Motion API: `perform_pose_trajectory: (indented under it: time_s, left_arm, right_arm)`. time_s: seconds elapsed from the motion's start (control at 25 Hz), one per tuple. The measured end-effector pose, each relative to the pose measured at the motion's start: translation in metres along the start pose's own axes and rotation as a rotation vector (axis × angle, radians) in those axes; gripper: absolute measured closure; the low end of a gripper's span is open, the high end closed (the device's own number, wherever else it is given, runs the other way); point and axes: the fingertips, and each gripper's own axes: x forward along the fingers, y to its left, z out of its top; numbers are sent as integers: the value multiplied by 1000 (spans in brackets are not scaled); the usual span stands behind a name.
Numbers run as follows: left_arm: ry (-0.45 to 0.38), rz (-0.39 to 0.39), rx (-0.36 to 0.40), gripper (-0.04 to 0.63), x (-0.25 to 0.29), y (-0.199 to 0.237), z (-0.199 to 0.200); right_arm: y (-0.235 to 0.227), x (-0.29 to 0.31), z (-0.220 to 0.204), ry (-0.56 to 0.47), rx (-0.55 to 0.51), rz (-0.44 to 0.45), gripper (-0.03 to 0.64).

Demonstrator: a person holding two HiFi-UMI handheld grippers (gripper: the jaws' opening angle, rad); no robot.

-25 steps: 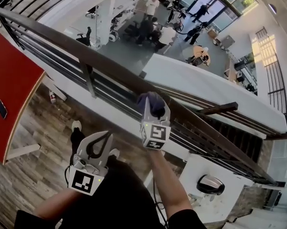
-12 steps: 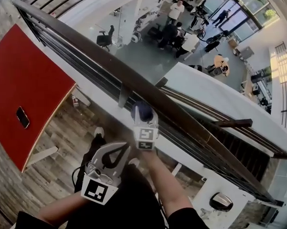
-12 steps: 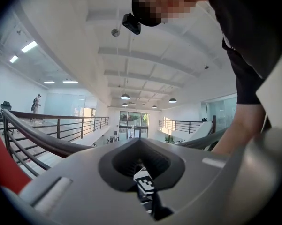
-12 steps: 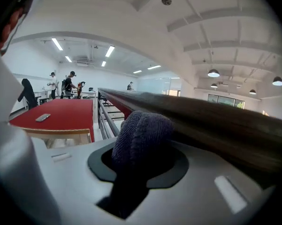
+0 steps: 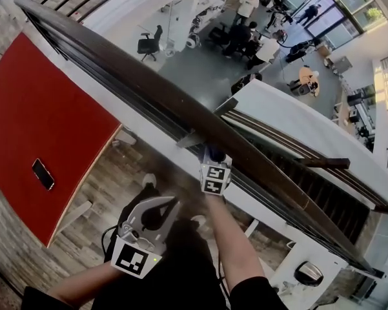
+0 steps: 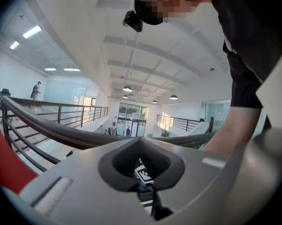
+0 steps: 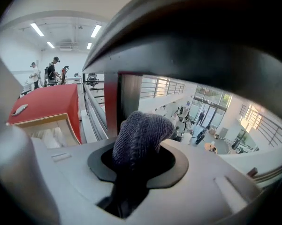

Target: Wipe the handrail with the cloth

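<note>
The dark brown handrail (image 5: 148,89) runs diagonally from the upper left to the lower right in the head view. My right gripper (image 5: 212,155) is shut on a dark blue-grey cloth (image 5: 213,151), which it presses against the near side of the rail, just right of a baluster post (image 5: 190,139). In the right gripper view the knitted cloth (image 7: 141,135) bulges out of the right gripper (image 7: 138,150), right under the rail (image 7: 201,46). My left gripper (image 5: 172,203) hangs shut and empty in front of my body, away from the rail. From the left gripper (image 6: 141,146) the handrail (image 6: 61,130) curves across.
A red table (image 5: 45,128) with a phone (image 5: 42,174) on it stands to the left. Thin lower rails (image 5: 116,82) run under the handrail. Beyond the rail is a drop to a lower floor with several people (image 5: 245,34). A white table (image 5: 290,270) sits at the lower right.
My right gripper has slid the cloth leftward along the handrail, closer to the baluster post. The left gripper stayed shut near my body. My view has shifted left along the rail.
</note>
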Motion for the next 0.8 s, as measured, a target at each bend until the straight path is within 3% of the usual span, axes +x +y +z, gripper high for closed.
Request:
perform_pose_trajectory:
  time_s: [0.44,0.8]
  left_arm:
    - [48,-95,1,597,26,17,-10]
    - [65,-61,-74,597,51,35,-18]
  right_arm:
    - [-7,20,-16,51,61,-53,506]
    - [-8,17,-19,27,149,-134,505]
